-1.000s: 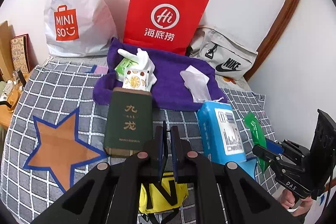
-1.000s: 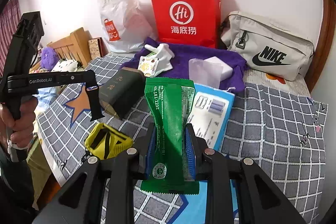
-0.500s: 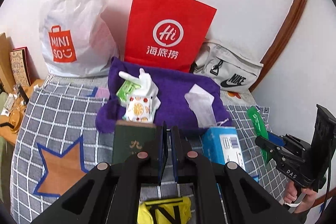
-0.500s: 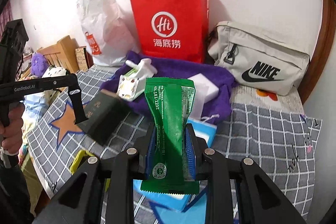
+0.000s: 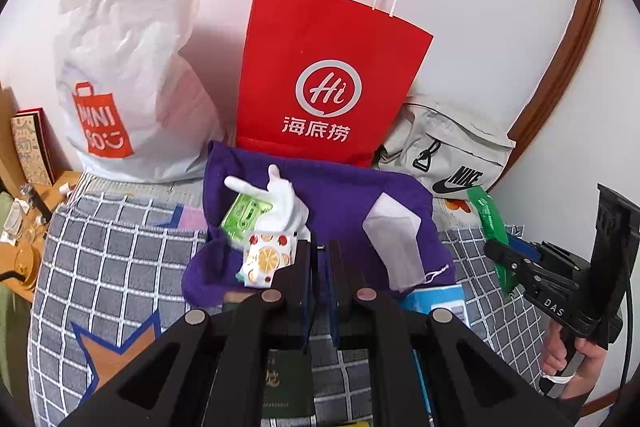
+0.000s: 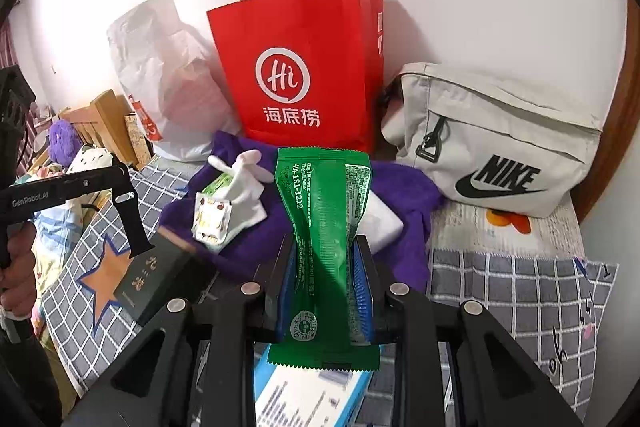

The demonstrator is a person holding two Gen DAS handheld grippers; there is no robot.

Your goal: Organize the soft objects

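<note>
My right gripper point(image 6: 323, 247) is shut on a green snack packet point(image 6: 324, 227) and holds it upright above the bed, facing the red paper bag point(image 6: 300, 67). The packet and gripper also show at the right of the left wrist view point(image 5: 490, 223). My left gripper point(image 5: 320, 251) is shut and empty, above the near edge of a purple towel point(image 5: 340, 191). On the towel lie a white glove point(image 5: 280, 199), a fruit-print tissue pack point(image 5: 266, 259), a green pack point(image 5: 246, 215) and a clear wrapped pack point(image 5: 394, 243).
A white Miniso plastic bag point(image 5: 128, 67) stands left of the red bag point(image 5: 328, 79). A grey Nike bag point(image 6: 500, 139) lies at the right. A dark green box point(image 6: 148, 279) and a blue tissue pack point(image 6: 308, 395) lie on the checked blanket point(image 5: 112, 267). A wooden shelf point(image 5: 24, 227) is at far left.
Both grippers have risen and moved forward toward the bags. The red bag and towel look nearer. The green packet stays clamped in the right gripper.
</note>
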